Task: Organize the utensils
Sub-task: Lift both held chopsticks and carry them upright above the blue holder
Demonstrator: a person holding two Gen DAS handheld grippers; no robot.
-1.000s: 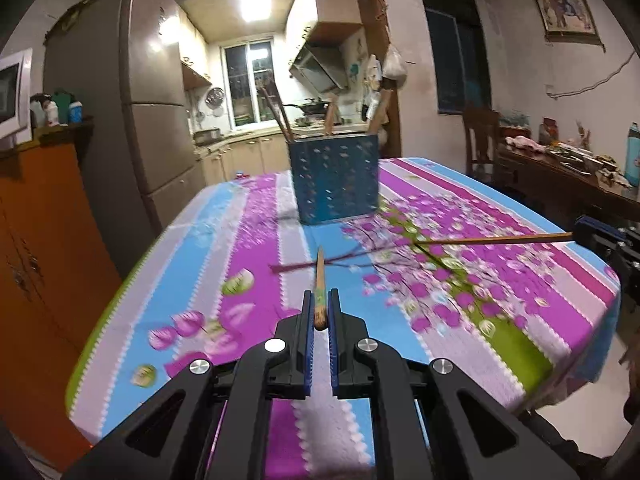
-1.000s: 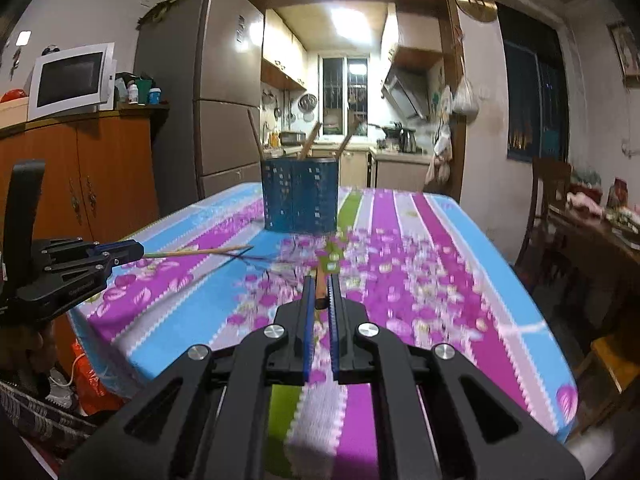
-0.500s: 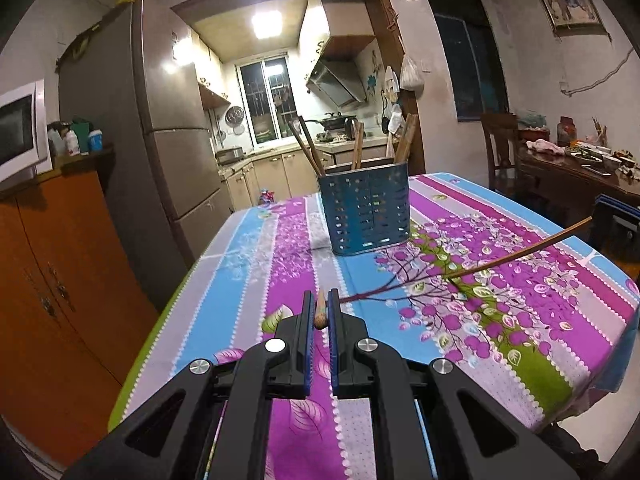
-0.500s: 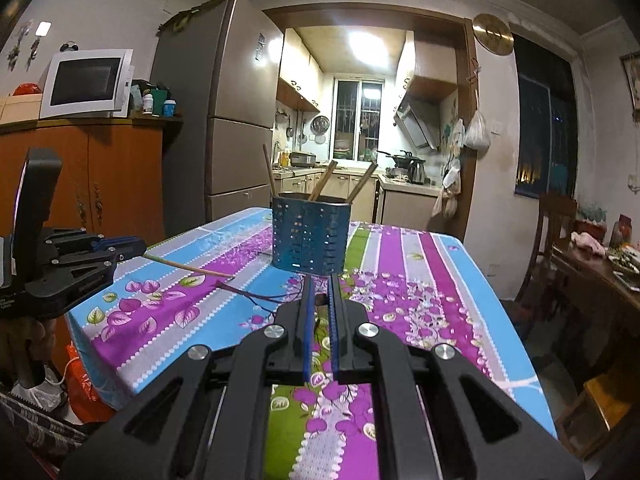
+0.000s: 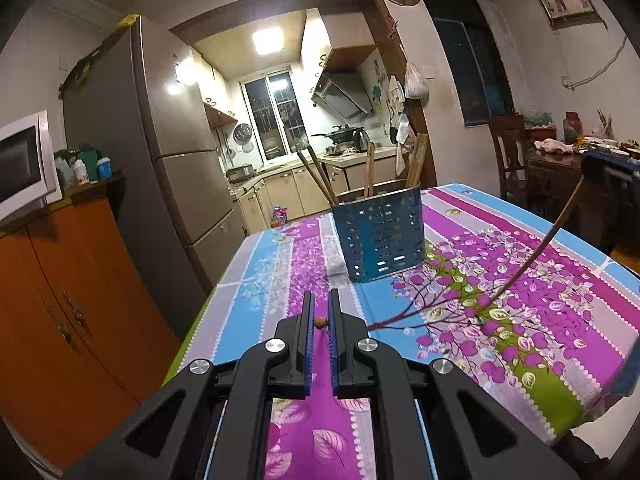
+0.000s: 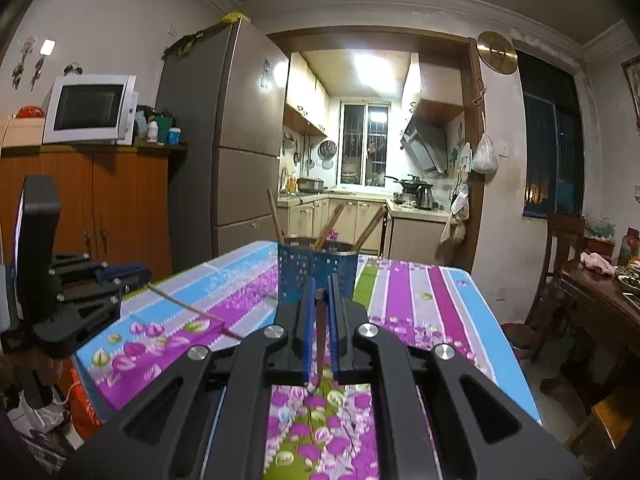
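A blue perforated utensil holder (image 5: 380, 236) (image 6: 316, 276) stands on the floral tablecloth (image 5: 520, 320) with several wooden sticks in it. My left gripper (image 5: 320, 304) is shut on the end of a chopstick (image 5: 320, 323), short of the holder and above the cloth. In the right wrist view that gripper (image 6: 136, 274) shows at the left, its chopstick (image 6: 192, 310) slanting down toward the cloth. My right gripper (image 6: 321, 292) is shut on a dark chopstick (image 6: 321, 320). In the left wrist view it (image 5: 600, 168) is at the far right, its chopstick (image 5: 536, 256) slanting down to the cloth.
A tall fridge (image 5: 176, 160) and an orange cabinet (image 5: 60, 300) with a microwave (image 6: 90, 108) stand left of the table. A wooden chair (image 6: 560, 264) and a cluttered dark side table (image 6: 608, 300) are on the right. The kitchen doorway lies beyond the holder.
Both grippers have risen, each lifting its chopstick end off the cloth. The chopsticks now slant steeply, tips down. The holder looks lower and nearer in both views.
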